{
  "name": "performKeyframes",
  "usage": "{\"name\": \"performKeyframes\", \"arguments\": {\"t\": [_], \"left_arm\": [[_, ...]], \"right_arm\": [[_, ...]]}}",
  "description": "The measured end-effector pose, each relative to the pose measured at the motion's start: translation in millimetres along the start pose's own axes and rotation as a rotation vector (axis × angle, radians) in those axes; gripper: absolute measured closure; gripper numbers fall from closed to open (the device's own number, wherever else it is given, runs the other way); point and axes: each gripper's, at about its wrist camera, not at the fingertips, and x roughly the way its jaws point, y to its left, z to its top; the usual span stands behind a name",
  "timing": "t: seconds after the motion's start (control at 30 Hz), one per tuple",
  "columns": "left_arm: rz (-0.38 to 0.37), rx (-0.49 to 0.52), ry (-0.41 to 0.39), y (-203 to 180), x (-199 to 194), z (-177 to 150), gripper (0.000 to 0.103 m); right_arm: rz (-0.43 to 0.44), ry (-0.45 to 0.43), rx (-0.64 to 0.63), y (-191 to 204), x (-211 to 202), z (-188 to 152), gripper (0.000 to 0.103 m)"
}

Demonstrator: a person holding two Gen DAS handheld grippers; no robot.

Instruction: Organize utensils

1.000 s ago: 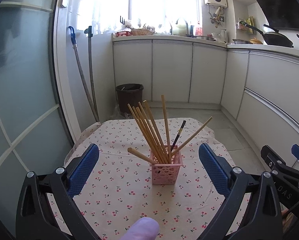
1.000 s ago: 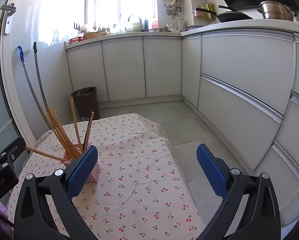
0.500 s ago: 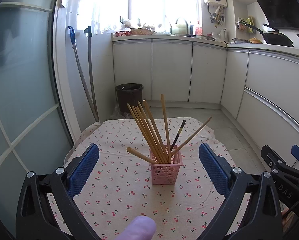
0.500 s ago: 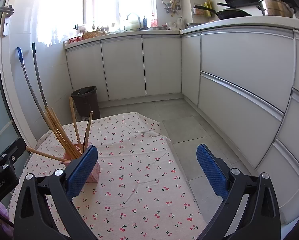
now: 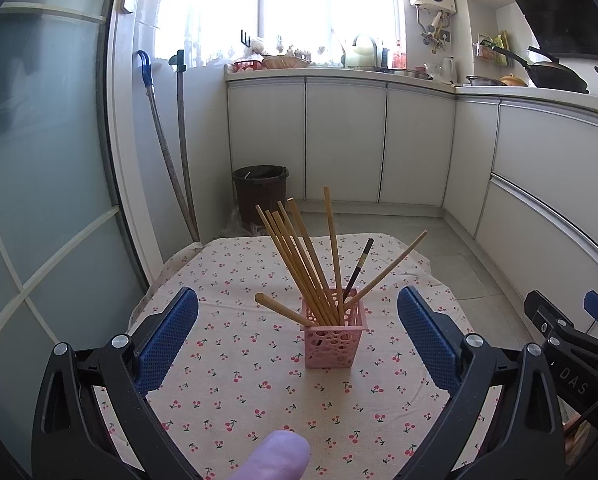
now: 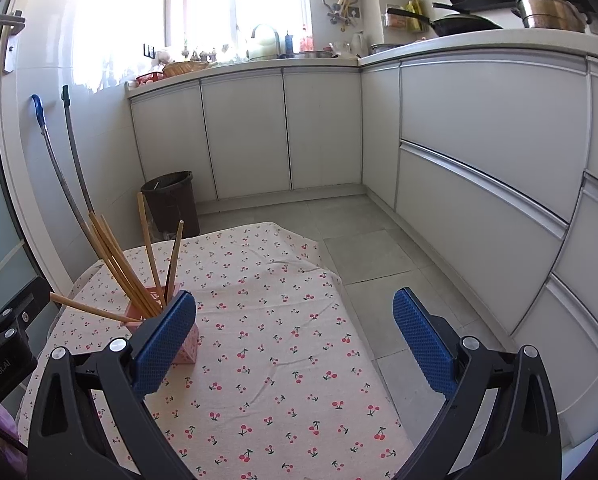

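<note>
A pink perforated holder (image 5: 333, 338) stands on the cherry-print tablecloth (image 5: 235, 384). It holds several wooden chopsticks (image 5: 299, 264) and one dark chopstick (image 5: 359, 268), all leaning outward. My left gripper (image 5: 297, 344) is open and empty, its blue pads wide apart, a little in front of the holder. In the right wrist view the holder (image 6: 187, 346) is partly hidden behind the left blue pad of my right gripper (image 6: 293, 346), which is open and empty over the cloth. The chopsticks (image 6: 119, 268) rise above it.
A dark bin (image 5: 261, 196) stands on the floor beyond the table. Two long handles (image 5: 171, 160) lean on the wall at left. White cabinets (image 6: 479, 184) run along the back and right. The right gripper's body (image 5: 571, 356) shows at right in the left wrist view.
Both views shift only very slightly; the holder and chopsticks stay put and both grippers stay open.
</note>
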Motion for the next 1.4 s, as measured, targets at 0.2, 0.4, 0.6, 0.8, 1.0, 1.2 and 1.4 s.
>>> {"name": "performKeyframes", "arguments": {"t": [0.2,0.4,0.6,0.8,1.0,1.2,1.4], "left_arm": [[0.001,0.007,0.01,-0.9,2.3,-1.6,0.007],[0.007,0.005,0.01,-0.8,1.4,-1.7,0.007],[0.01,0.005,0.016,-1.7,2.0,-2.3,0.007],[0.012,0.004,0.019,-2.0,2.8,-2.8,0.007],[0.015,0.006,0.024,-2.1,3.6,-3.1,0.007],[0.017,0.007,0.026,-2.3,4.2,-3.3,0.007],[0.022,0.003,0.03,-0.9,5.7,-4.1,0.007]], "right_arm": [[0.0,0.003,-0.003,-0.4,0.7,-0.1,0.007],[0.0,0.01,0.0,0.4,1.8,-0.7,0.007],[-0.001,0.014,-0.002,0.8,2.3,-1.6,0.007],[-0.002,0.014,-0.001,0.7,2.3,-1.9,0.007],[-0.002,0.016,0.0,1.2,2.7,-2.1,0.007],[-0.003,0.019,0.001,1.4,3.4,-2.9,0.007],[-0.002,0.021,0.001,1.0,3.6,-2.5,0.007]]}}
